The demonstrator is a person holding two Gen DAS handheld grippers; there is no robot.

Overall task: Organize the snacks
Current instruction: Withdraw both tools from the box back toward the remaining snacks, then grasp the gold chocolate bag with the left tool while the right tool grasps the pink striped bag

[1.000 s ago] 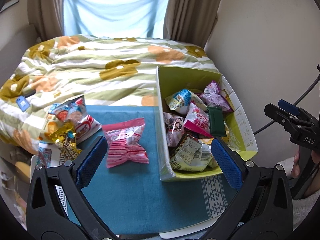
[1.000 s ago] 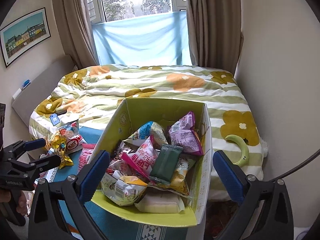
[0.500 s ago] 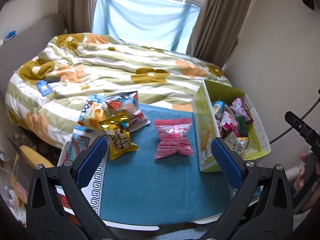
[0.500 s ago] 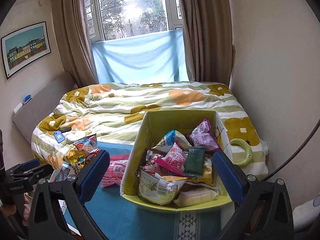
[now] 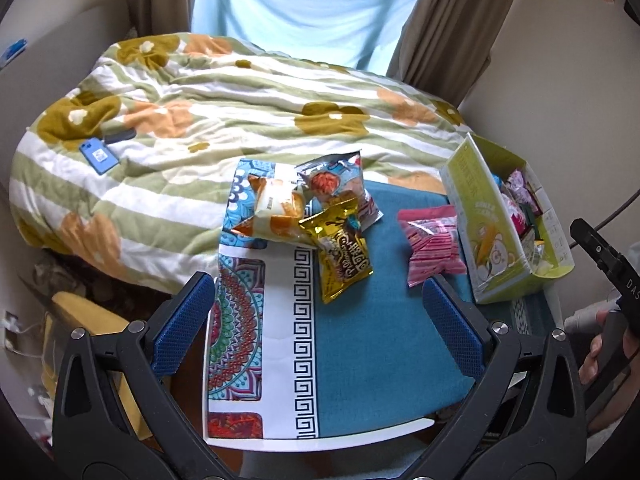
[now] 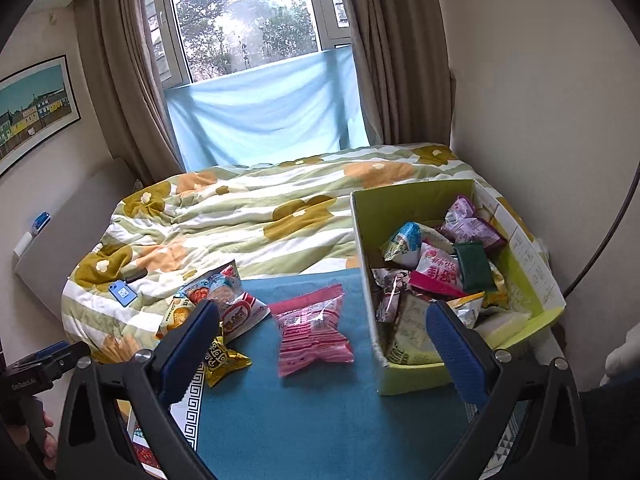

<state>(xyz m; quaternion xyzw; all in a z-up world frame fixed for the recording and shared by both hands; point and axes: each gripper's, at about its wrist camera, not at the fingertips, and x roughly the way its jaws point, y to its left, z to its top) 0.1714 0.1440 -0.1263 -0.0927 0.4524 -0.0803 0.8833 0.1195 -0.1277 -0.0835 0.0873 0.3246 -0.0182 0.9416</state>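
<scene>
A home bedroom: a bed (image 6: 280, 216) with floral duvet, curtained window (image 6: 248, 20), framed picture (image 6: 32, 104).

A small desk (image 5: 320, 436) stands against the foot of the bed (image 5: 224, 92), covered by a teal cloth (image 6: 312, 408) with a patterned border (image 5: 240, 320) along its left side. On the cloth, the green cardboard box (image 6: 404, 376) full of snack packets sits at 3 o'clock. Just beside it, toward the middle, lies a pink striped packet (image 6: 312, 330). At 10 o'clock a gold packet (image 5: 344, 254) overlaps a heap of two bigger bags (image 5: 316, 196). On the bed's flowered quilt, well apart from the desk, lies a blue phone (image 5: 99, 156).
</scene>
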